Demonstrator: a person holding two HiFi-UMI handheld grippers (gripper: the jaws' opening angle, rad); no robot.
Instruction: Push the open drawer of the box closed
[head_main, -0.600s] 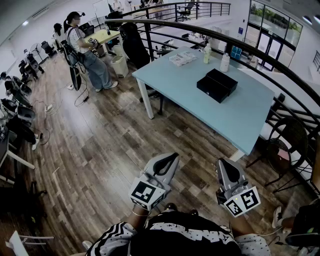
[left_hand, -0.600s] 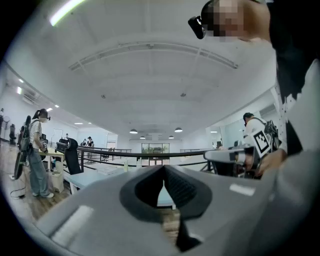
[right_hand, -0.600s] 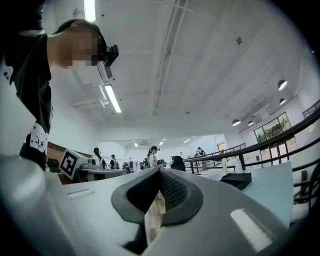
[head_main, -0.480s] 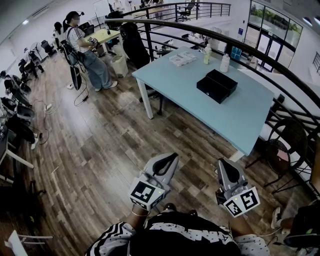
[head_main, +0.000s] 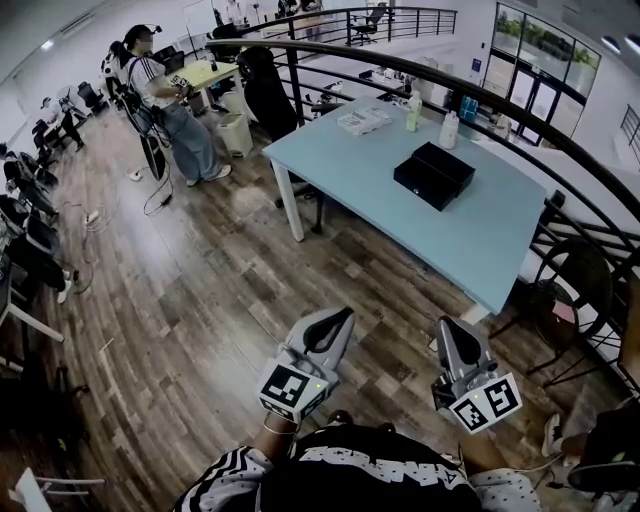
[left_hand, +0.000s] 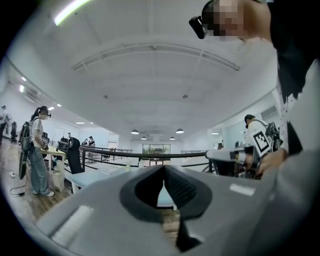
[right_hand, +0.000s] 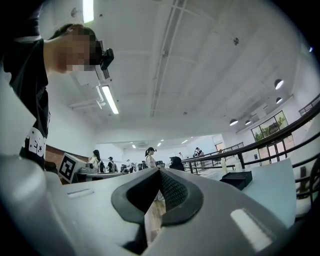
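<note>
You stood well short of the table (head_main: 340, 160), so the box (head_main: 434, 172), lying near the table's middle, was out of reach. At that range I could not tell which side its drawer stood out of. You held the left tongs (head_main: 343, 317) and right tongs (head_main: 446, 328) low, off the table's near corner, each pressed together on nothing. That seemed sensible to me, since a push wants a blunt tip, not a grasp.

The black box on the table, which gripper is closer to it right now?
Right, narrowly. The right gripper is over the floor just short of the table, roughly in line with the black box. The left gripper is further left, also short of the table.
</note>
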